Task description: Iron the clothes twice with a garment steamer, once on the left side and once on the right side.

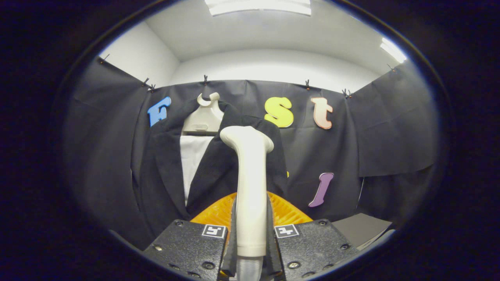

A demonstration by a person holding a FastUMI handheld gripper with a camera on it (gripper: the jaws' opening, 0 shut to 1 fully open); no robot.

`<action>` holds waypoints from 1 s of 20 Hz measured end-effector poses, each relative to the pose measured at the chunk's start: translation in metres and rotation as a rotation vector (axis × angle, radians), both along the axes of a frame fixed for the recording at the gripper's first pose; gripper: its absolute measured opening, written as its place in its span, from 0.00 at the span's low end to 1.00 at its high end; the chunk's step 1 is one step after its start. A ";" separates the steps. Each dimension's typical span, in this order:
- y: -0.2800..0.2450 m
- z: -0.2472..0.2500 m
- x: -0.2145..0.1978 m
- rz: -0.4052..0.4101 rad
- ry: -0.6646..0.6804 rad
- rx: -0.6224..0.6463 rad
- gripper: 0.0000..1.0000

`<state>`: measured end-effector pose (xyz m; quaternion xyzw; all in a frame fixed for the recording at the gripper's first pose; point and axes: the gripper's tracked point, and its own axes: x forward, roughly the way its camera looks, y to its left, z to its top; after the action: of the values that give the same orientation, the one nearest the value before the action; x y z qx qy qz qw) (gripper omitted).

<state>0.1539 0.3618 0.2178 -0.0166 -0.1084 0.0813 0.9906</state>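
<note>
A cream garment steamer (250, 183) stands upright between my fingers, its head at the top and its handle clamped in my gripper (251, 230), which is shut on it. Beyond it a dark jacket (164, 171) with a white shirt panel (191, 160) hangs on a cream hanger form (204, 117) against the booth wall. The steamer head sits over the jacket's right half, in front of the right lapel; whether it touches the cloth I cannot tell.
An orange ribbed object (285, 212) lies just beyond my fingers, behind the steamer handle. A grey flat surface (361, 228) shows low to the right. Black cloth walls close in on all sides.
</note>
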 end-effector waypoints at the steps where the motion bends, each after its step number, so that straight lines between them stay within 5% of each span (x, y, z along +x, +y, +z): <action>1: 0.000 -0.006 -0.001 -0.004 0.007 -0.012 0.32; 20: -0.013 -0.106 -0.021 0.005 0.116 -0.128 0.32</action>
<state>0.1333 0.3488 0.1116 -0.0750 -0.0456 0.0916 0.9919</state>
